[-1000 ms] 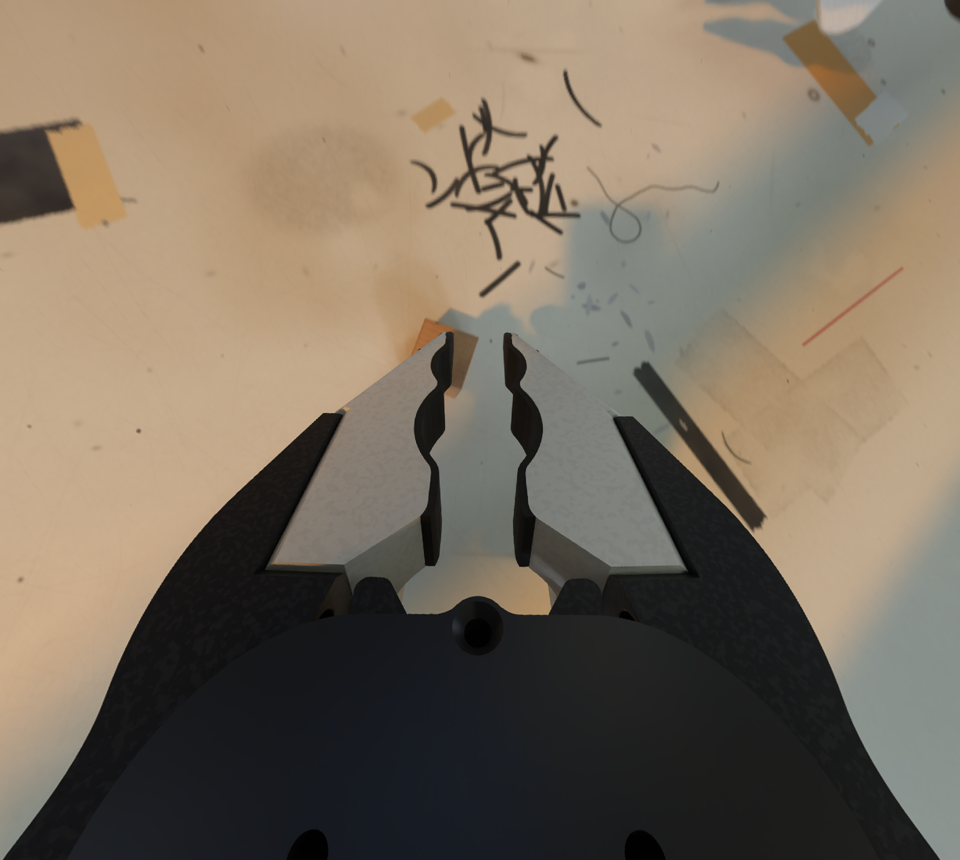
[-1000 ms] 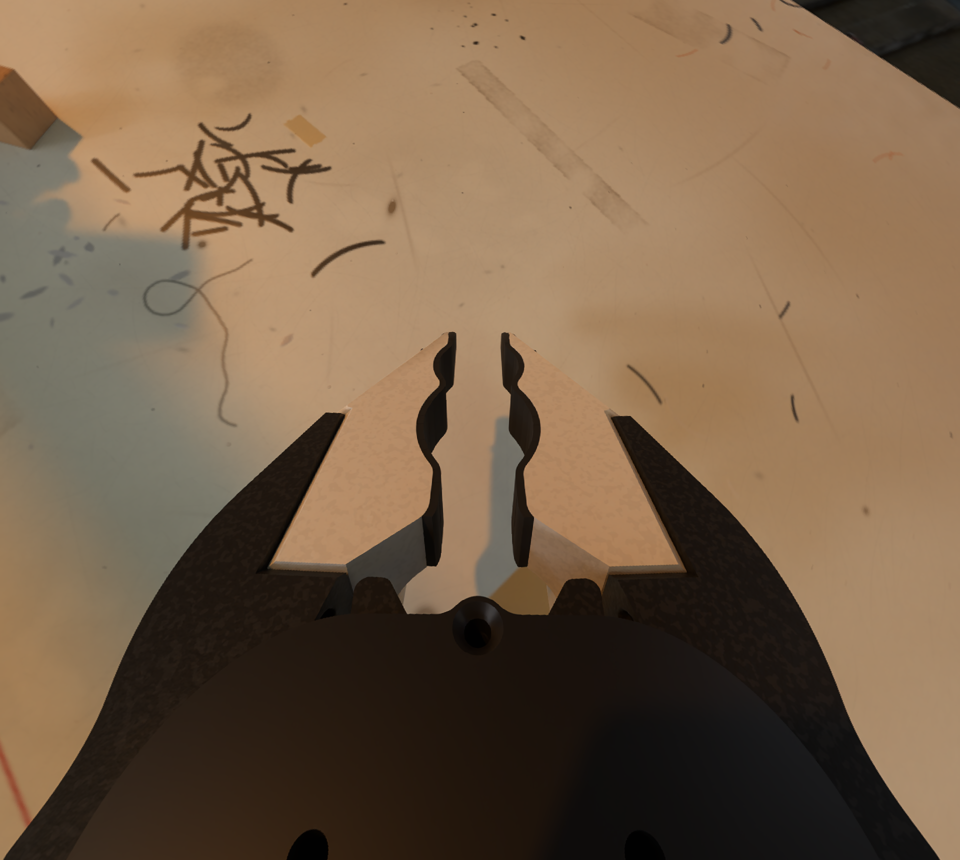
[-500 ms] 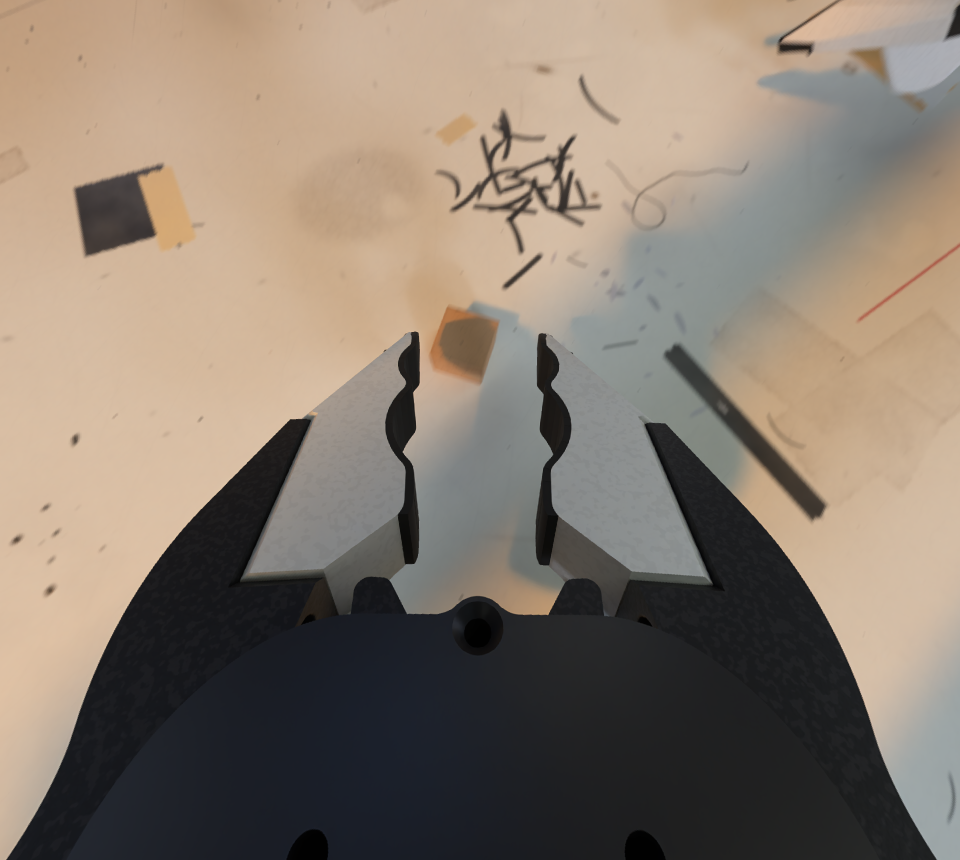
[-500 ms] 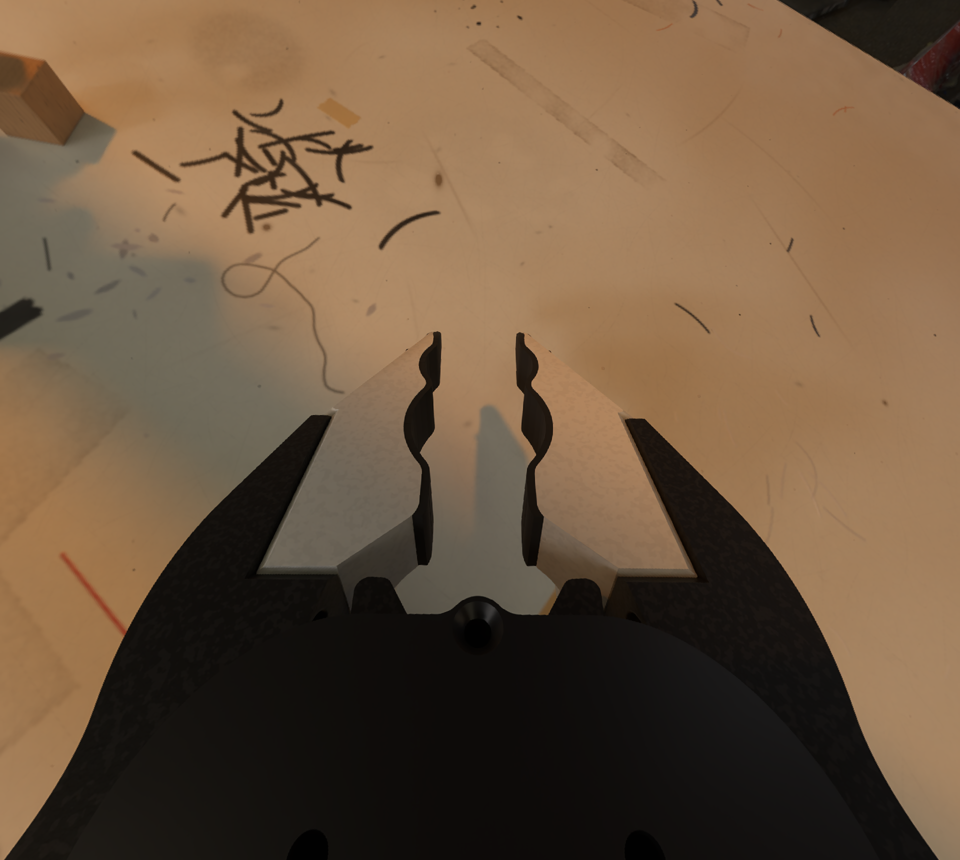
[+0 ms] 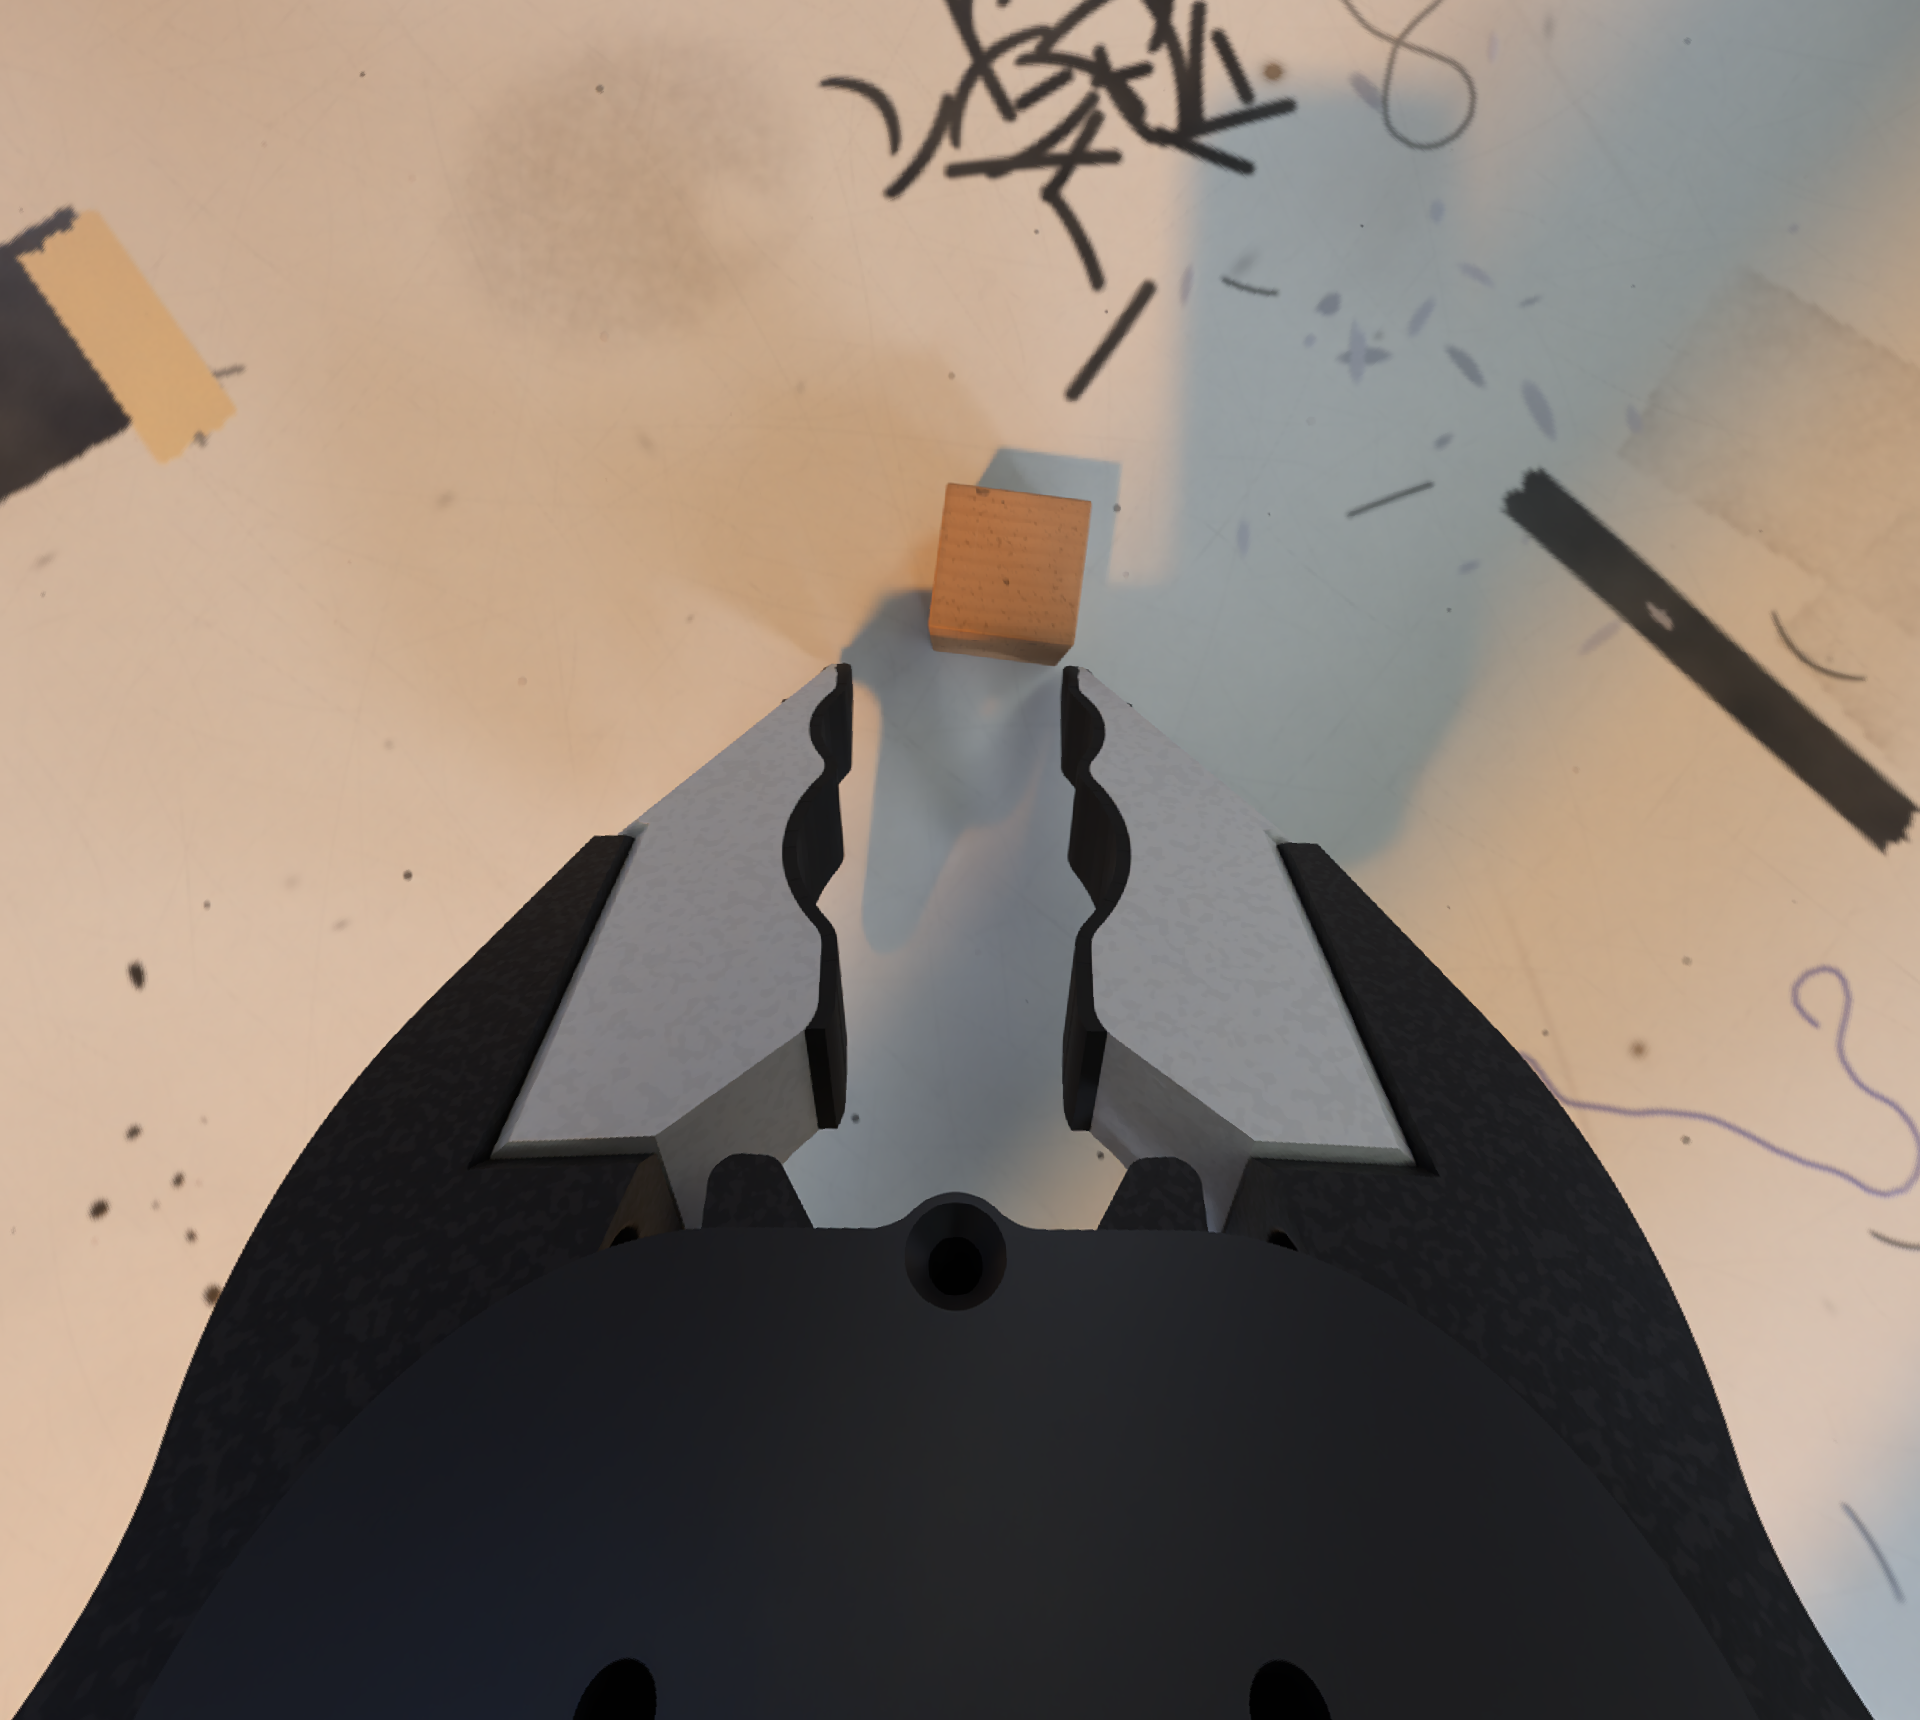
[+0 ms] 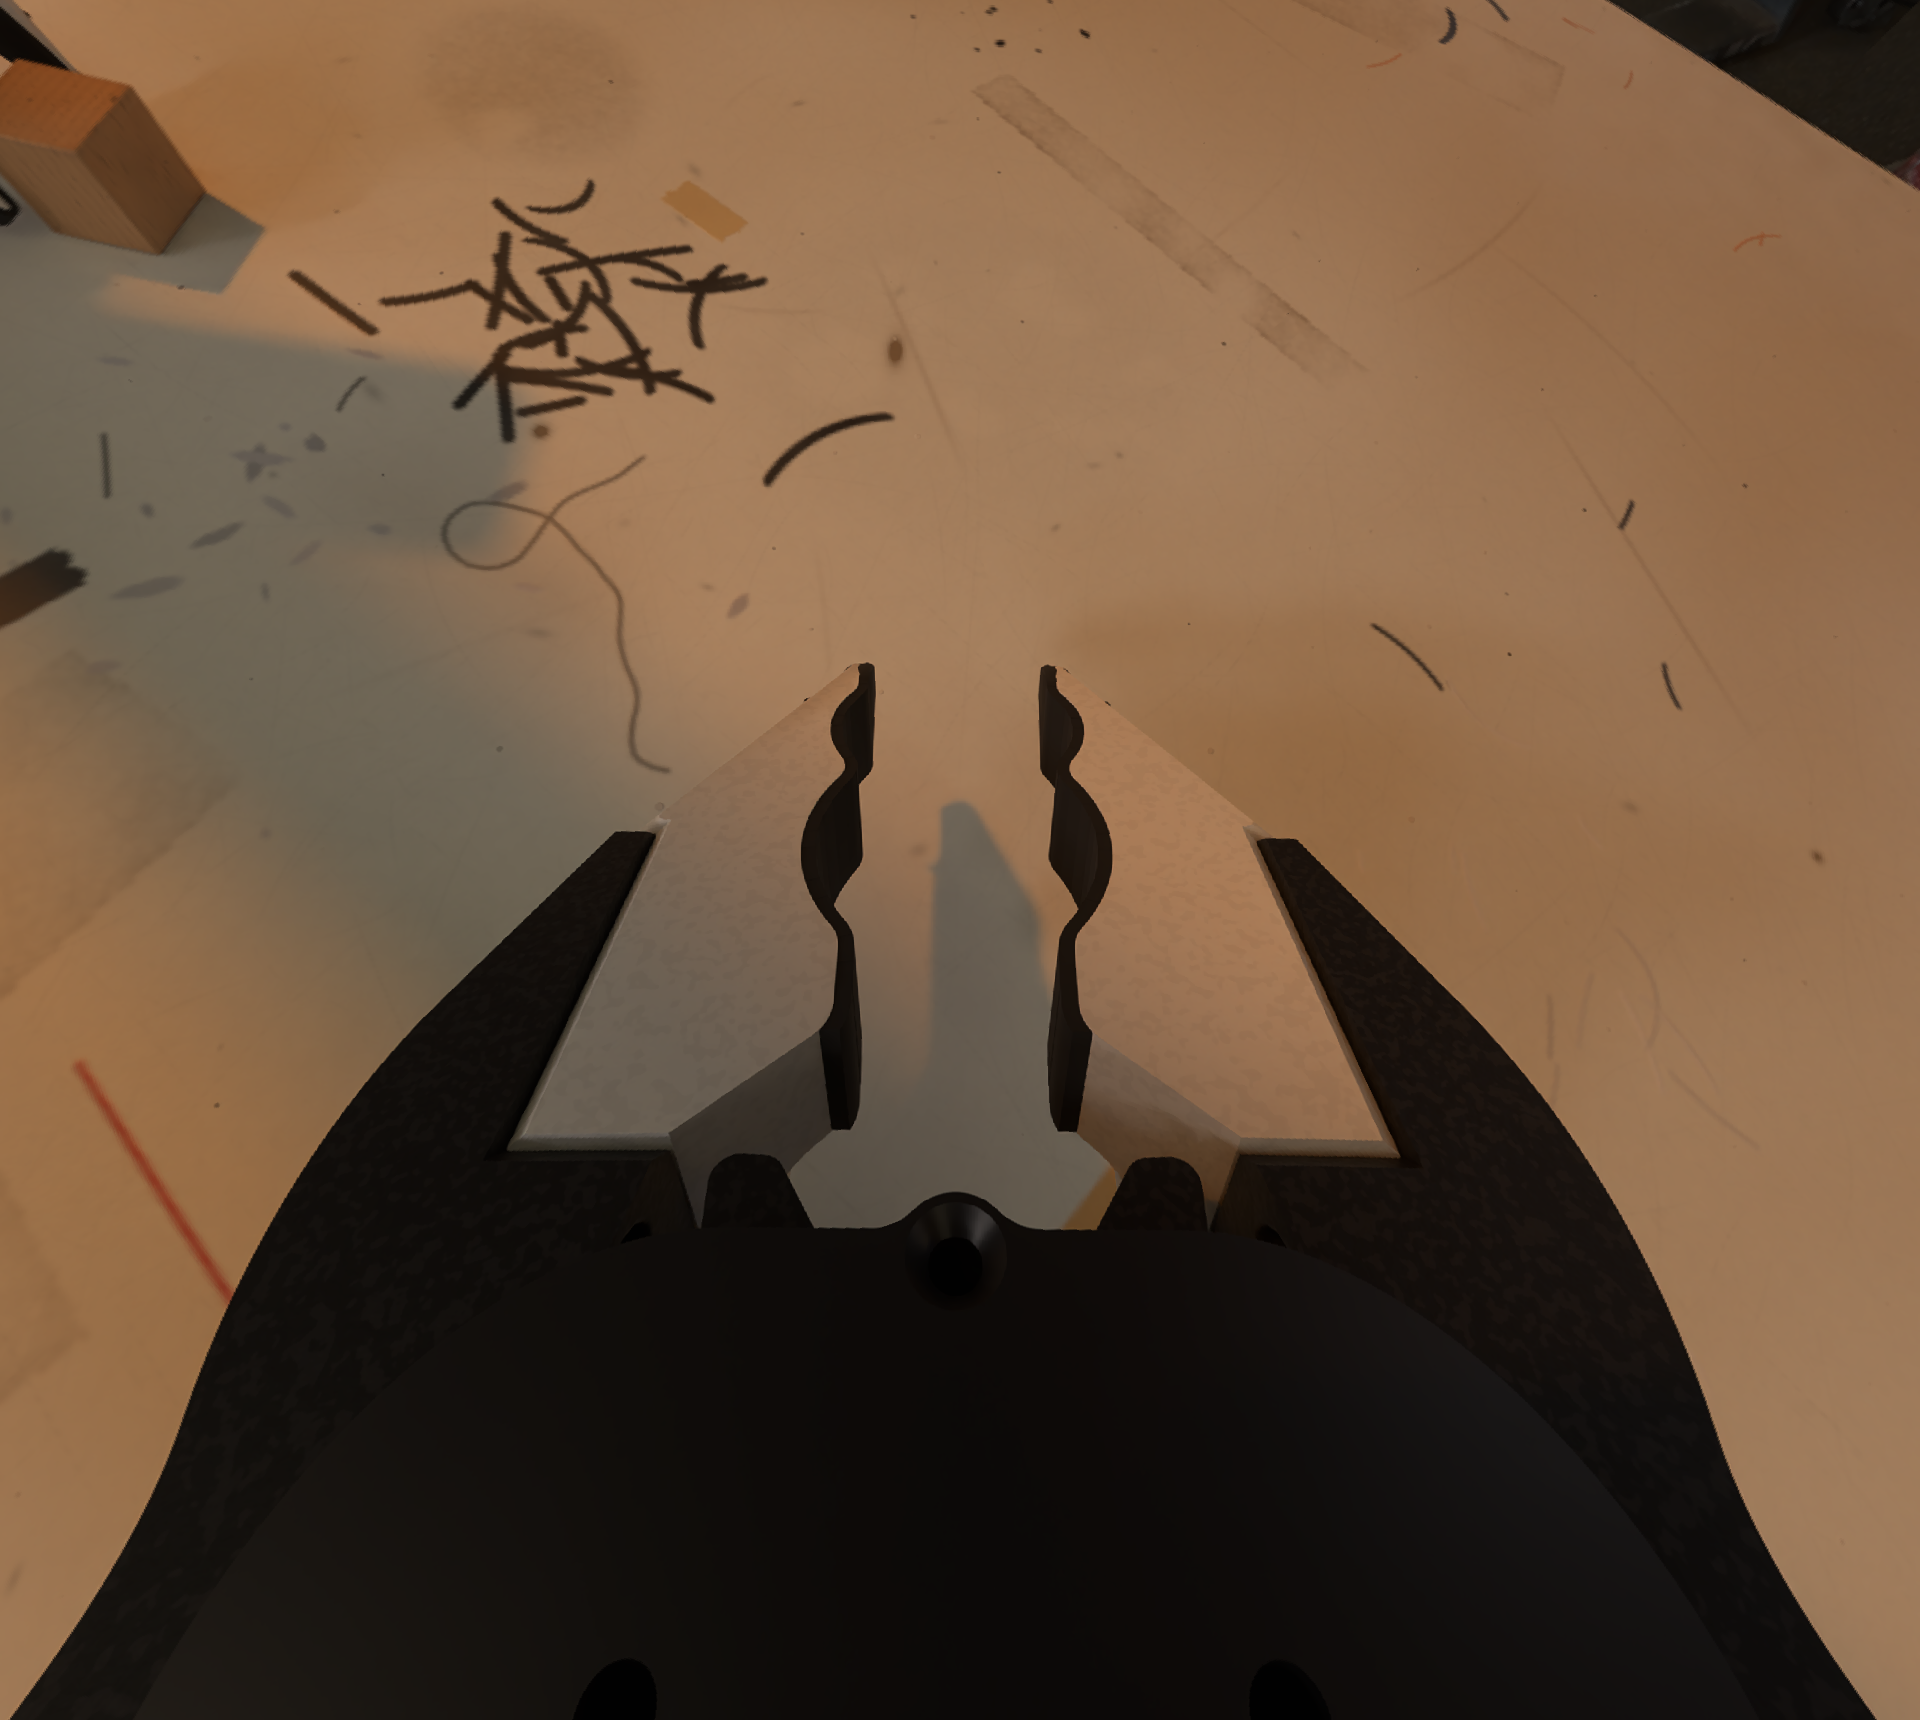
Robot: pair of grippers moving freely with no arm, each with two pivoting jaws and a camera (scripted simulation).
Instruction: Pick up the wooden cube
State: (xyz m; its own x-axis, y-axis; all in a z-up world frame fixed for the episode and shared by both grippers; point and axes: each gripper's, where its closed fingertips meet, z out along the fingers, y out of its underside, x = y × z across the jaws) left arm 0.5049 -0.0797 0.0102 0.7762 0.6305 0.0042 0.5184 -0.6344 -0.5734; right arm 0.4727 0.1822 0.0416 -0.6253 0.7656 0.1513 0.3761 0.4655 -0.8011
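Hand-held gripper, left: your two pale fingers stand apart with nothing between them, tips hanging just short of the wooden cube, which lies dead ahead on the centre line.
Hand-held gripper, right: fingers also apart and empty, aimed at bare counter; the cube sits well off to its far left, so you would do best to leave this one idle.
Step in hand: final approach and straddle. The gap looks only a little wider than the cube, so consider spreading the fingers somewhat more before advancing.
Advice on approach: carry the tips on to either side of the cube and down toward the counter, keep the two flat side faces square to the pads, then squeeze evenly and raise straight up.
Risk: a tip that lands on the near edge will likely push the cube away or turn it.
Cube, appearance: small block of light orange-tan wood, fine grain and a few dark specks on top, crisp edges, standing flat.
Cube, surroundings: just near of a scatter of dark scribble marks, at the border of a bluish shadow.
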